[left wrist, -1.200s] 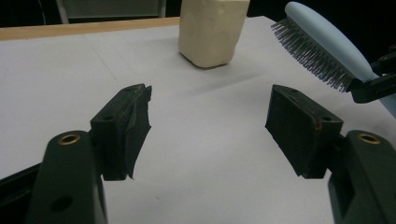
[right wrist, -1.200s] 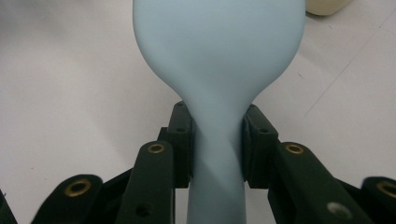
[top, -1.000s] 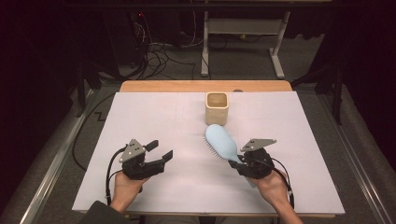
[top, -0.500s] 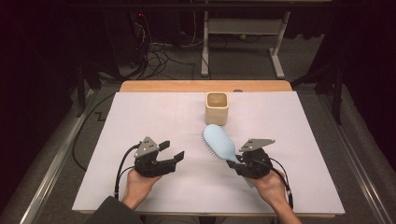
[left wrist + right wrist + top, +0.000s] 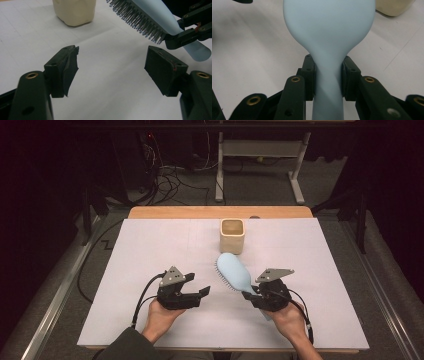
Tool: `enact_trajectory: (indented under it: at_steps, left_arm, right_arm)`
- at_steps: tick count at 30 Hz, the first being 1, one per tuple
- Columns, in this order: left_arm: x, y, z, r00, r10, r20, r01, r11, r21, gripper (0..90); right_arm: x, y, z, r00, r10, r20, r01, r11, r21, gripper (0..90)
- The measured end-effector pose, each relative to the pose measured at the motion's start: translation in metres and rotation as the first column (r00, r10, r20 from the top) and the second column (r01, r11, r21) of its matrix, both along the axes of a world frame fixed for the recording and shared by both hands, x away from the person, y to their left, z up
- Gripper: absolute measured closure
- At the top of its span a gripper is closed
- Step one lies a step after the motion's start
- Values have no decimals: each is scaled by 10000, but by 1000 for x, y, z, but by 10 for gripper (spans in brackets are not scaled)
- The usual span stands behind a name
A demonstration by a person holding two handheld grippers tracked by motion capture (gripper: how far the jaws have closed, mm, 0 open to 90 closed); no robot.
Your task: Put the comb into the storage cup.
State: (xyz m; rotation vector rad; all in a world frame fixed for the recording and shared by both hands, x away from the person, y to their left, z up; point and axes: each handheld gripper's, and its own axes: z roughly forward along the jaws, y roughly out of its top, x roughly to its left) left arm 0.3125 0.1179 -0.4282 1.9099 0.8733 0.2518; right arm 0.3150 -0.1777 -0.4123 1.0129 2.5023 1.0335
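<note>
A pale blue hairbrush [image 5: 232, 271] hangs just above the white table, head pointing toward the far left, bristles facing down-left. My right gripper [image 5: 253, 295] is shut on its neck; in the right gripper view the hairbrush [image 5: 328, 37] rises between the jaws, my right gripper [image 5: 328, 75] clamping the narrow handle. My left gripper [image 5: 204, 291] stands open at the table's near left, jaws pointing right at the brush. In the left gripper view the left gripper [image 5: 111, 62] holds nothing, with the hairbrush [image 5: 150, 17] and its bristles at upper right. A cream square cup [image 5: 232, 235] stands upright behind the brush.
The cream cup [image 5: 74, 11] sits just beyond the left jaws in the left gripper view. A white sheet [image 5: 150, 250] covers the wooden table, whose far edge [image 5: 190, 212] shows. Cables and a desk frame lie on the dark floor behind.
My left gripper has moved right, toward the brush. The right gripper has lifted and swung the brush head slightly left and farther from the cup's right side.
</note>
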Motion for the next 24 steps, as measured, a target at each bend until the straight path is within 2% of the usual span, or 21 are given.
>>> enact_trajectory:
  at_steps: [9,12,15,24]
  left_arm:
    - [1,-12,-2,9988,-485,-85,485,9988,-95,261]
    - [2,-14,-3,9985,-538,-112,536,9985,-136,251]
    - [2,-16,-3,9977,-646,-197,639,9973,-350,251]
    - [2,-26,-1,9966,-796,-226,787,9962,-363,247]
  right_arm:
    - [1,7,-2,9998,212,-32,-212,9998,-13,701]
    - [1,9,-2,9997,252,-4,-252,9997,1,701]
    - [1,11,-2,9995,325,-3,-325,9995,17,701]
    - [0,15,-2,9988,480,50,-480,9988,38,701]
